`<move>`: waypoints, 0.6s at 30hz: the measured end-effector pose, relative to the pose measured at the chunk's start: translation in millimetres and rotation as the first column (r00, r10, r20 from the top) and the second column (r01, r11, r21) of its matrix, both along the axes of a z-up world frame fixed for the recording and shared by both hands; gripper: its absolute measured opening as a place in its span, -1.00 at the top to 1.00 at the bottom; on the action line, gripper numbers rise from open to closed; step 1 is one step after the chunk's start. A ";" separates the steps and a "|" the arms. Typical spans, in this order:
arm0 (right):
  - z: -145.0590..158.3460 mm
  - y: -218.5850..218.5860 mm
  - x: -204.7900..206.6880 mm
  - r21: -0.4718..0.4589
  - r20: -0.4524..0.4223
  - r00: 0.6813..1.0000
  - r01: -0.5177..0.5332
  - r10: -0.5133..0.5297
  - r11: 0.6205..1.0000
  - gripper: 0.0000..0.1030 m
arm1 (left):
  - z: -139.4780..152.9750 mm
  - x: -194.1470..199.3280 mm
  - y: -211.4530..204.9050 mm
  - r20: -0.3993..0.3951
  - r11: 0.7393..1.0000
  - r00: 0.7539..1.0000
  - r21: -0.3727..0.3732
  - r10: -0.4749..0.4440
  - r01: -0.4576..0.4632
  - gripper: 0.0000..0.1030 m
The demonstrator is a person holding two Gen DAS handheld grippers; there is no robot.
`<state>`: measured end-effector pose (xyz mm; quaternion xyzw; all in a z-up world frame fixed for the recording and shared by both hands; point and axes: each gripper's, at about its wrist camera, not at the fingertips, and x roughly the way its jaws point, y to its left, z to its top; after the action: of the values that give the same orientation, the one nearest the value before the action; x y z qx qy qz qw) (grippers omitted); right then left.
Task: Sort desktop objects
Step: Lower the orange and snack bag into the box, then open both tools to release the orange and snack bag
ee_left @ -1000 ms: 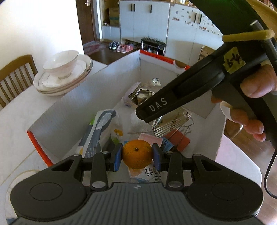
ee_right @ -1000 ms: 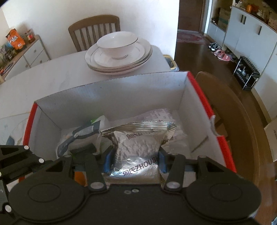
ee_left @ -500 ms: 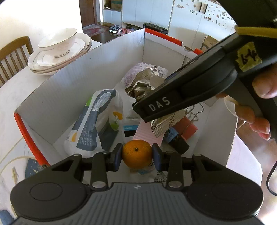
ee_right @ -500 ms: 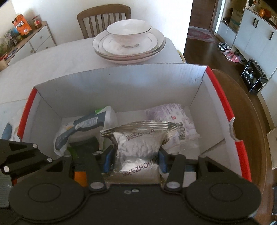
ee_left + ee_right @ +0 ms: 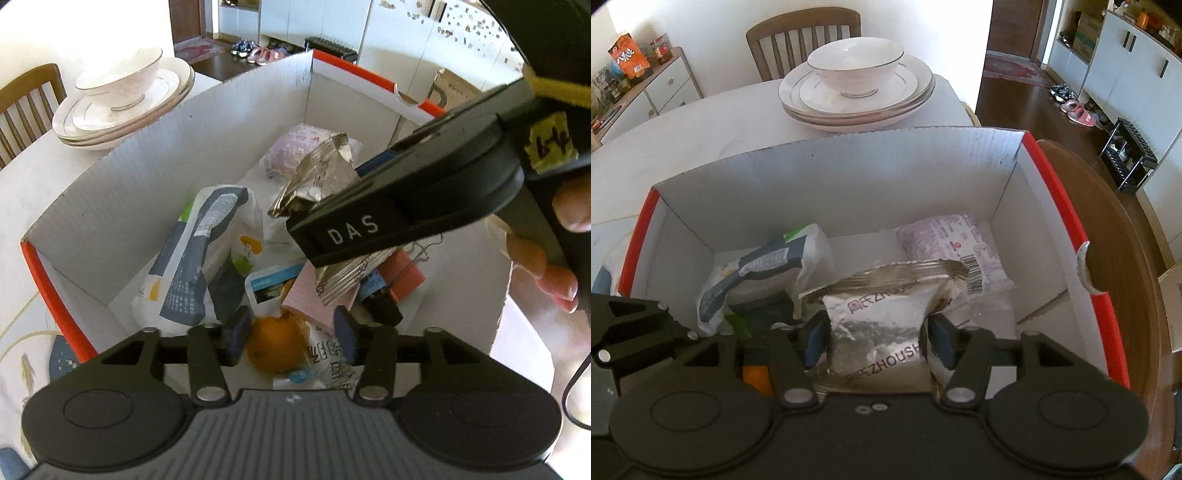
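Observation:
A white cardboard box with red edges [image 5: 122,177] [image 5: 849,177] stands on the table and holds several packets. My left gripper [image 5: 291,338] is open above the box's near end; an orange [image 5: 275,345] lies loose between its spread fingers, among the packets. My right gripper [image 5: 875,339] is shut on a silver foil snack bag [image 5: 882,317] and holds it over the box; the bag also shows in the left wrist view [image 5: 317,177] under the right gripper's black body [image 5: 424,199].
Stacked white plates with a bowl [image 5: 857,85] sit behind the box. A wooden chair [image 5: 801,40] stands beyond them. In the box lie a grey-white bag [image 5: 199,258], a purple packet [image 5: 953,243], a pink pad [image 5: 317,295] and binder clips [image 5: 402,273].
My left gripper's fingers have spread and the orange has dropped from them into the box. Both grippers have moved lower over the box. The right gripper still holds the foil bag.

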<state>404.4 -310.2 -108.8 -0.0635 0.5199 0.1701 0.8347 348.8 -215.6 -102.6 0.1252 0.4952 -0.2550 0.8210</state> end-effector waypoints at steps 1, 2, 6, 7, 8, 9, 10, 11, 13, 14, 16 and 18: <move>1.3 -0.8 -1.0 0.000 0.006 1.000 0.001 -0.001 1.000 -0.23 | 1.3 -1.1 0.2 0.006 1.000 1.000 -0.006 -0.003 0.003 -0.09; 3.2 -1.7 -2.2 0.001 0.014 1.000 0.001 -0.001 1.000 -0.28 | 2.7 -2.7 0.4 0.014 1.000 1.000 -0.007 -0.005 0.005 -0.17; 11.7 -6.4 -7.0 0.015 0.031 1.000 0.003 -0.004 1.000 -0.29 | 9.0 -9.6 1.5 0.055 1.000 0.998 -0.014 -0.007 0.008 -0.25; 14.0 -7.7 -8.3 0.018 0.034 0.999 0.003 -0.004 1.000 -0.30 | 10.6 -11.6 3.1 0.060 1.000 0.998 -0.020 -0.005 0.006 -0.25; 16.4 -8.8 -10.0 0.021 0.039 0.999 0.002 -0.003 1.000 -0.30 | 12.8 -13.2 4.7 0.064 1.000 0.998 -0.030 -0.001 0.003 -0.26; 18.8 -9.8 -11.6 0.024 0.044 0.999 0.000 -0.001 1.000 -0.32 | 15.4 -15.1 6.6 0.068 0.999 0.998 -0.042 0.002 0.000 -0.28; 21.2 -10.6 -12.8 0.025 0.049 0.999 -0.001 0.000 1.000 -0.33 | 17.4 -15.1 6.8 0.073 0.999 0.997 -0.051 0.005 -0.001 -0.30; 23.5 -11.4 -14.2 0.026 0.054 0.999 -0.001 -0.001 1.000 -0.34 | 19.5 -16.8 8.4 0.079 0.998 0.997 -0.060 0.006 -0.001 -0.34; 29.1 -12.8 -17.7 0.031 0.064 0.998 -0.003 0.001 1.000 -0.34 | 24.0 -20.8 12.1 0.094 0.997 0.996 -0.074 0.010 -0.003 -0.35; 31.9 -13.8 -19.9 0.034 0.069 0.998 -0.003 0.001 0.999 -0.35 | 26.1 -22.8 14.2 0.099 0.997 0.995 -0.080 0.013 -0.005 -0.35; 37.1 -15.3 -24.0 0.041 0.078 0.997 -0.005 0.002 0.999 -0.39 | 30.3 -26.3 19.3 0.105 0.995 0.994 -0.097 0.024 -0.014 -0.35; 42.5 -16.2 -28.8 0.045 0.088 0.996 -0.007 0.003 0.999 -0.39 | 34.3 -29.5 25.0 0.110 0.993 0.993 -0.114 0.037 -0.025 -0.35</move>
<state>375.6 -326.4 -66.3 -0.0536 0.4787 0.1811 0.8574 319.3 -190.6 -68.3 0.0852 0.4350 -0.2623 0.8572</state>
